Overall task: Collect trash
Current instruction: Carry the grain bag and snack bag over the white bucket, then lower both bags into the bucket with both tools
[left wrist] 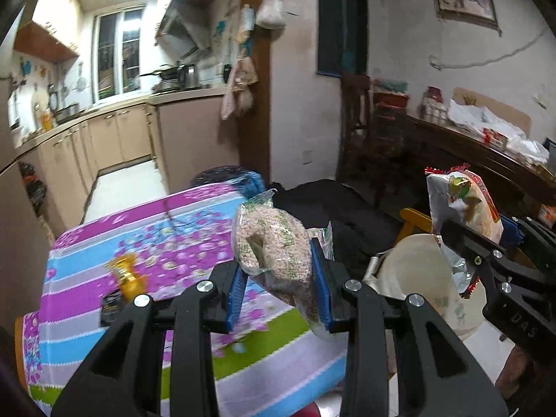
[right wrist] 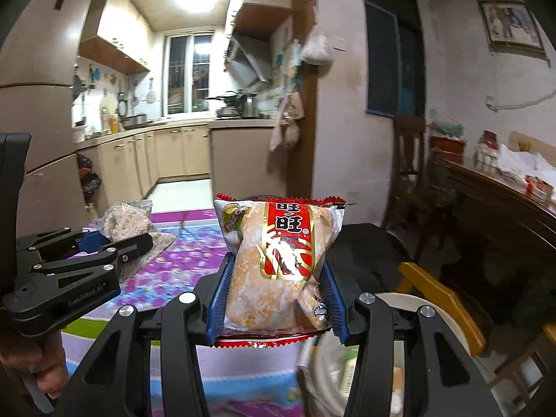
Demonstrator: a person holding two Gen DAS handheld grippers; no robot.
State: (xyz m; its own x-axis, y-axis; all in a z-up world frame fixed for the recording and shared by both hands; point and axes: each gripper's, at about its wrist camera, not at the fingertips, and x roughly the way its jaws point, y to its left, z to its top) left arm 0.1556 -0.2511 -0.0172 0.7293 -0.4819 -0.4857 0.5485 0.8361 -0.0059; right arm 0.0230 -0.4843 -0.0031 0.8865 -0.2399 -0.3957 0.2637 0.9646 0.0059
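My left gripper point(left wrist: 278, 267) is shut on a clear packet of pale rice snack point(left wrist: 278, 243) and holds it above the flowered tablecloth point(left wrist: 156, 243). It also shows in the right wrist view point(right wrist: 114, 239) with the packet point(right wrist: 121, 222). My right gripper point(right wrist: 276, 288) is shut on a red and white rice-cracker packet point(right wrist: 278, 260), held upright near the table's right edge. That packet shows in the left wrist view point(left wrist: 465, 205), above a cream bin point(left wrist: 420, 271) beside the table. A gold wrapper point(left wrist: 127, 274) and a small dark wrapper point(left wrist: 111, 304) lie on the cloth.
A black cloth point(left wrist: 330, 208) covers something beyond the table. A yellow wooden chair point(right wrist: 441, 295) stands by the bin point(right wrist: 347, 365). A dark wooden sideboard point(right wrist: 493, 208) with clutter is at the right. The kitchen lies behind.
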